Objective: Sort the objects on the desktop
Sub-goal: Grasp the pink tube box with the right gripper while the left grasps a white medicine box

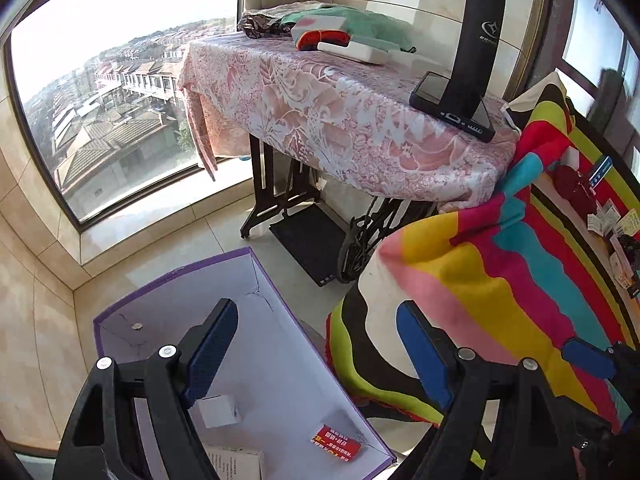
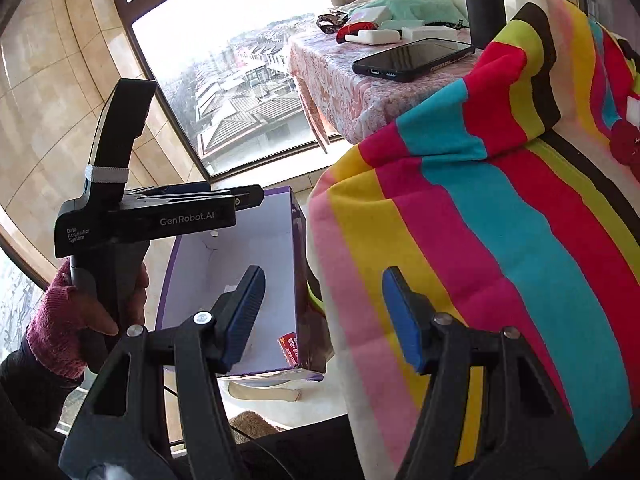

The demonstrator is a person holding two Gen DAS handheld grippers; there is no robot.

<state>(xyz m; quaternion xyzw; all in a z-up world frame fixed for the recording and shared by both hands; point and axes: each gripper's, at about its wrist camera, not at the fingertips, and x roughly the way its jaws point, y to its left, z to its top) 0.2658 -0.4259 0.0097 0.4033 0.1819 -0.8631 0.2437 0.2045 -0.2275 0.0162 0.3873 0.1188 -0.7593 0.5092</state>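
Observation:
A purple box (image 1: pixel 256 264) with a white inside sits low beside the striped cloth. It holds a red packet (image 1: pixel 335 442), a small white box (image 1: pixel 219 410) and a white carton (image 1: pixel 236 462). My left gripper (image 1: pixel 320 356) is open and empty above the box's right wall. My right gripper (image 2: pixel 324 316) is open and empty, between the box (image 2: pixel 294 240) and the striped cloth (image 2: pixel 500 208). The left gripper also shows in the right wrist view (image 2: pixel 240 196); its jaw state is unclear there. Small items (image 1: pixel 616 232) lie on the striped cloth at far right.
A side table with a pink patterned cloth (image 1: pixel 328 120) carries a black phone (image 1: pixel 452 108), a tall black flask (image 1: pixel 476 36), white boxes (image 1: pixel 352 50) and green fabric (image 1: pixel 360 20). A large window (image 1: pixel 112 92) is on the left. The floor is tiled.

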